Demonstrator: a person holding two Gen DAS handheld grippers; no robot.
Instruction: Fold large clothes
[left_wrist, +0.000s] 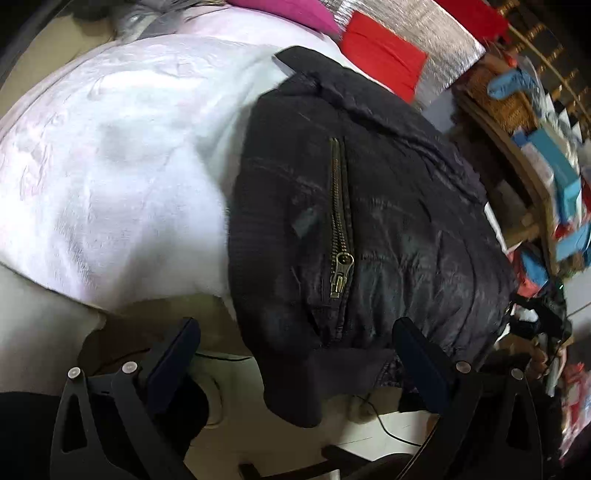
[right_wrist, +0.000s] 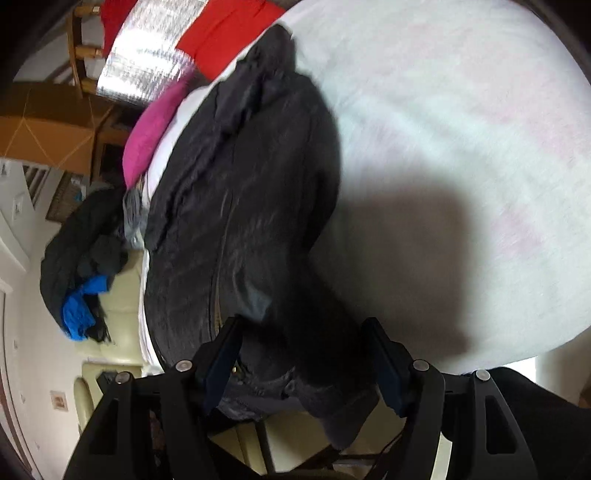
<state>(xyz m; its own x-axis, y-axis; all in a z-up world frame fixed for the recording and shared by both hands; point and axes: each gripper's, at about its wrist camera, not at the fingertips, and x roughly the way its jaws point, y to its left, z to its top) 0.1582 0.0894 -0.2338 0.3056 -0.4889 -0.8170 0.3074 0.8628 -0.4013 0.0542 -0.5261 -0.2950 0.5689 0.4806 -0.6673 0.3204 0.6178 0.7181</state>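
I've got the black jacket folded on the white bedspread, its hem hanging between both tools. My left gripper stands spread, clear of cloth. My right gripper looks released too, though blur hides contact.

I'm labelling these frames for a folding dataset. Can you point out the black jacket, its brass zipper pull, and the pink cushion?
black jacket (left_wrist: 406, 206): left wrist view, quilted body panel.
brass zipper pull (left_wrist: 338, 282): left wrist view, hanging tab.
pink cushion (right_wrist: 155, 136): right wrist view, middle of its side.
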